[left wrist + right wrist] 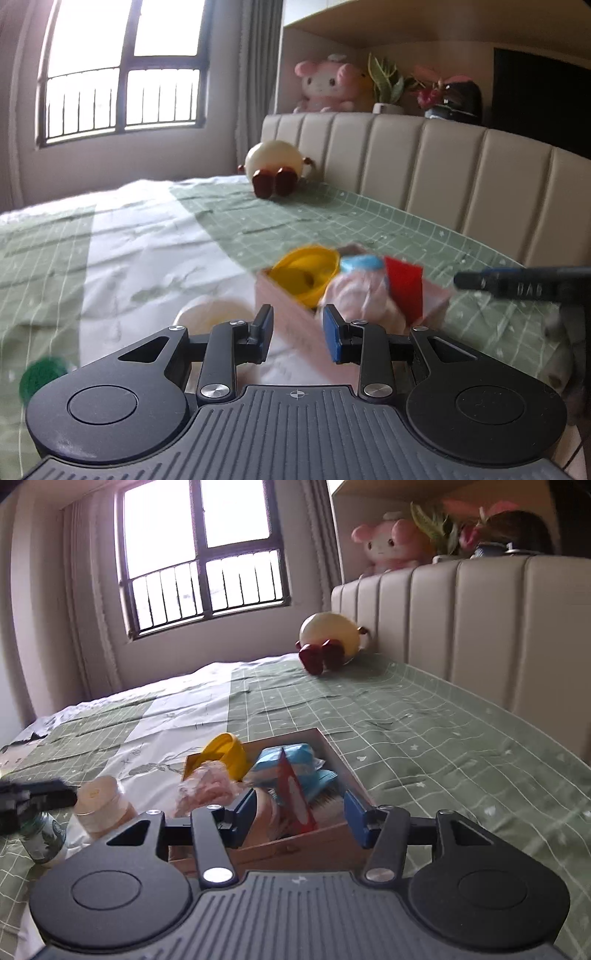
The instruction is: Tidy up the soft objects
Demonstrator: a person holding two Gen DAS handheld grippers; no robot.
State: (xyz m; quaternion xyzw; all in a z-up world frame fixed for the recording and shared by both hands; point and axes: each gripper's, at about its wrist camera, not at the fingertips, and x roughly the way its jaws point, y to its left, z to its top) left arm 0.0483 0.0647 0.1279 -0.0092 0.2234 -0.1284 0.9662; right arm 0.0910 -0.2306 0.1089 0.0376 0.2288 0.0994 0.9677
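You are working over a bed (424,716) spread with a green grid-patterned cover that has a broad white band down its middle. A padded beige headboard (424,166) runs along the right side, and a barred window (199,561) with grey curtains lights the far wall. A round cream plush toy (328,631) with dark red feet sits at the head of the bed by the headboard. On the ledge above it are a pink plush (325,85) and potted plants (388,81).

The cardboard box (295,845) lies on the cover just ahead of both grippers, holding a yellow bowl (229,753), a crumpled pink soft bag (207,786), blue packets (288,764) and a red pack (295,797). A cream jar (99,805) and a green can (40,834) stand on the cover just left of the box.

Your left gripper (297,328) has its fingers partly apart with nothing between them. Your right gripper (299,819) has its fingers wide apart above the near edge of the box, gripping nothing.
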